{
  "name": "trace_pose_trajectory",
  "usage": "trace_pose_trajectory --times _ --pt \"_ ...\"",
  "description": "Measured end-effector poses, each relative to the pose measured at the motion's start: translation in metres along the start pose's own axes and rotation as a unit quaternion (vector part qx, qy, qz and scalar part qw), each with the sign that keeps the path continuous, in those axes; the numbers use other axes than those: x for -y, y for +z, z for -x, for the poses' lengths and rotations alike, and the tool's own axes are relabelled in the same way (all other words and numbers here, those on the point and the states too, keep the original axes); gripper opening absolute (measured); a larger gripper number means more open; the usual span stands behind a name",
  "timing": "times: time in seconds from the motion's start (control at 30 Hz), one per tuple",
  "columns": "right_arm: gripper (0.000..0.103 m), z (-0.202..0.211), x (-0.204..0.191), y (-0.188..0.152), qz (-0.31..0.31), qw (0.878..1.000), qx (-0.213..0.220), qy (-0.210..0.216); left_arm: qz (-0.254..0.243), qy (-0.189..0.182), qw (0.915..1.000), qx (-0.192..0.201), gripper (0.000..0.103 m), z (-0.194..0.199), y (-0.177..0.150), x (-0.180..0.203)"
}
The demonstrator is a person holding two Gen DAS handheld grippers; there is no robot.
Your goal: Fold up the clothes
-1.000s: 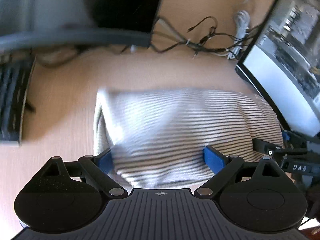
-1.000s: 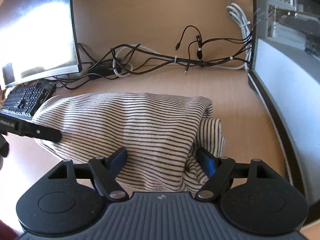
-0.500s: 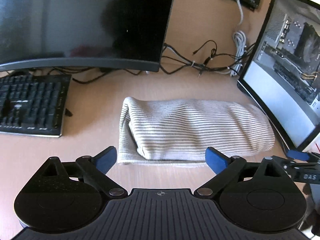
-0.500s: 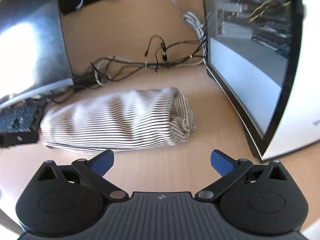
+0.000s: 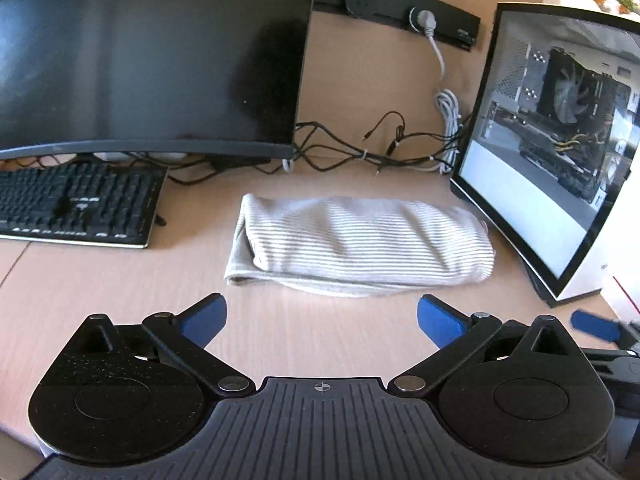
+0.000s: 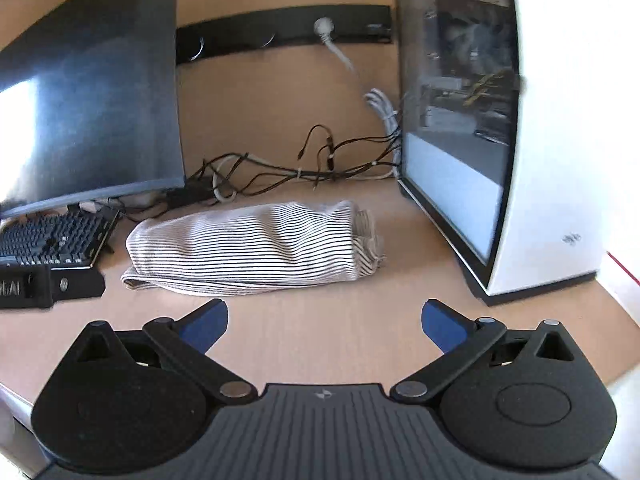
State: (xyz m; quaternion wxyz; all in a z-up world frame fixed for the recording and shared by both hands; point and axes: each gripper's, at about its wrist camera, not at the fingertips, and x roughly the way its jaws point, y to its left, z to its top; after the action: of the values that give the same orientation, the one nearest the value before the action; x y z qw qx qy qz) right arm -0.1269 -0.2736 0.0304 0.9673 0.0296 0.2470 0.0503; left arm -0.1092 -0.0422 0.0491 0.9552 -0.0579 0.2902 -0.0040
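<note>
Both sets of my fingers stand spread wide with nothing between them — the left fingers (image 5: 322,314) and the right fingers (image 6: 325,318) each hover over bare wood, short of the cloth. My left jaws have just been opening further, and the right ones widened too within the last moment; neither pair has any fabric between its blue pads. One striped garment (image 5: 360,242) lies folded into a long, low bundle on the surface (image 5: 120,280), its stripes running lengthwise, a thin lower layer of cloth peeking out along the near edge. From my right side the same bundle (image 6: 248,246) shows its right end bunched and crumpled, with loose folds poking out. It sits apart from both pairs of fingers, between a black keyboard (image 5: 72,204) on the left and a white computer case (image 5: 556,148) with a see-through side panel on the right — near the case, but I cannot tell whether it touches it. Behind the garment a tangle of dark and pale cables (image 5: 384,152) runs along the back of the surface, and a dark curved monitor (image 5: 148,56) rises over the keyboard. At the right edge of my left view a blurred blue pad of the other fingers shows low beside the case; in my right view a black part of the left tool sits just in front of the keyboard.
</note>
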Motion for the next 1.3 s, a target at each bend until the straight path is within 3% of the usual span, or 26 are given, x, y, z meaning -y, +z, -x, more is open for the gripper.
trace_pose_trajectory --times 0.23,0.33,0.47,0.6,1.3 --pt "0.103 0.03 0.006 -0.013 0.0 0.999 0.008 0.036 -0.032 0.036 0.9988 0.01 0.103 0.046 -0.029 0.03" --pt "0.103 0.041 0.0 -0.016 0.019 0.999 0.013 0.046 -0.021 0.057 0.9981 0.012 0.103 0.064 -0.039 0.032" --pt "0.103 0.056 -0.007 -0.017 0.046 0.997 0.024 0.053 0.009 0.059 0.9982 0.007 0.103 0.079 -0.05 0.028" --pt "0.103 0.065 -0.005 -0.018 0.052 0.997 0.03 0.052 0.009 0.061 0.9979 0.018 0.103 0.091 -0.053 0.034" --pt "0.103 0.073 0.019 -0.015 0.017 0.998 0.039 0.037 -0.025 0.047 0.9984 0.019 0.103 0.089 -0.05 0.06"
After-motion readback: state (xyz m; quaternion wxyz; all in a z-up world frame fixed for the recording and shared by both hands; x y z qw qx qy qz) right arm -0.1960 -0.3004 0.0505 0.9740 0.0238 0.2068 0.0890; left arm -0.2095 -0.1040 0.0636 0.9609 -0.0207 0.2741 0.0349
